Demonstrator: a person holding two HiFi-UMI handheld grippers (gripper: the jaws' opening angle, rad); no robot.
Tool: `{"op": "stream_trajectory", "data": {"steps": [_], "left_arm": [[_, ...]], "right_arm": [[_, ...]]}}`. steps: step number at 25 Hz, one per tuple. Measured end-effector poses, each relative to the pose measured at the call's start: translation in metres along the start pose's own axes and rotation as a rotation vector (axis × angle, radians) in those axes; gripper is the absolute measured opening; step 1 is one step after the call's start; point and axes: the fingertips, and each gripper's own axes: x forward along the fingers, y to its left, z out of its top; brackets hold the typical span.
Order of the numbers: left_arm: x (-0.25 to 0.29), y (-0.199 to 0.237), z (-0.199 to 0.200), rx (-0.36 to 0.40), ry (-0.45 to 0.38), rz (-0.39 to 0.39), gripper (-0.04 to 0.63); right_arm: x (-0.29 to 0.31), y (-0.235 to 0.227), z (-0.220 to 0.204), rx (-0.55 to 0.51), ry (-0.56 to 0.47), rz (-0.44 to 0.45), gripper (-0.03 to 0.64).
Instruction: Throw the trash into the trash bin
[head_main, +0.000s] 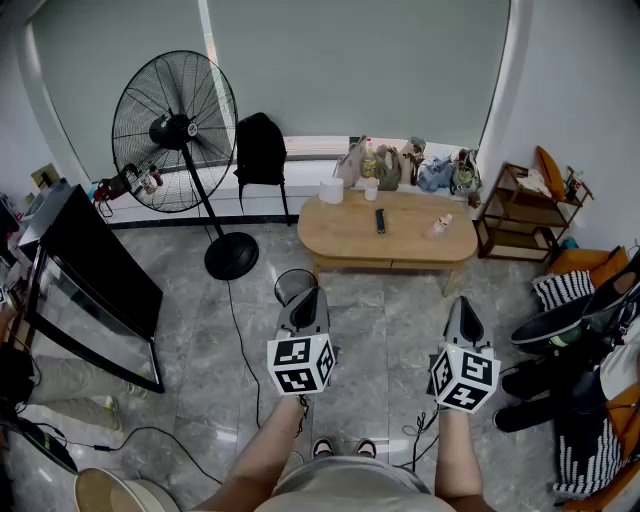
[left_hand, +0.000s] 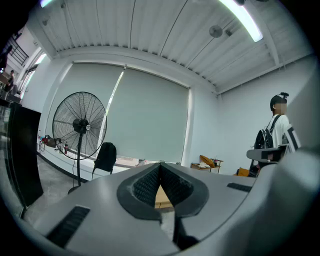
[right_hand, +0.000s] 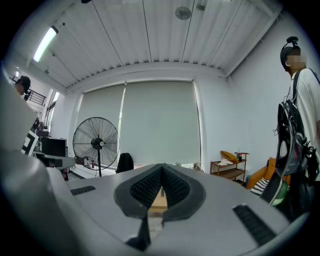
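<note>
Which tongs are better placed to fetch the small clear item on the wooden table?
Right, probably. The right tongs point almost straight at the clear item near the table's right end; the left tongs sit further left, by the trash bin. Both are shut and empty.

My left gripper (head_main: 314, 293) covers the near rim of the trash bin (head_main: 288, 284), and I cannot make out its contents. The small pieces (head_main: 441, 226) on the table (head_main: 340, 240) and the clutter (head_main: 400, 165) behind it are too small to name. The bottom edge cuts off a round tub (head_main: 110, 492).
</note>
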Motion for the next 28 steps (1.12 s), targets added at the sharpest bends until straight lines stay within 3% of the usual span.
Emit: {"op": "stream_trajectory", "data": {"steps": [21, 24, 28], "left_arm": [[-0.010, 0.003, -0.015, 0.011, 0.031, -0.004, 0.009], [-0.009, 0.012, -0.013, 0.016, 0.032, -0.007, 0.009], [-0.004, 0.028, -0.006, 0.026, 0.031, -0.022, 0.009]], "right_arm": [[-0.007, 0.000, -0.019, 0.078, -0.004, -0.013, 0.009], [-0.005, 0.005, -0.017, 0.090, -0.010, -0.021, 0.091], [0.001, 0.015, -0.013, 0.092, -0.018, -0.047, 0.123]]}}
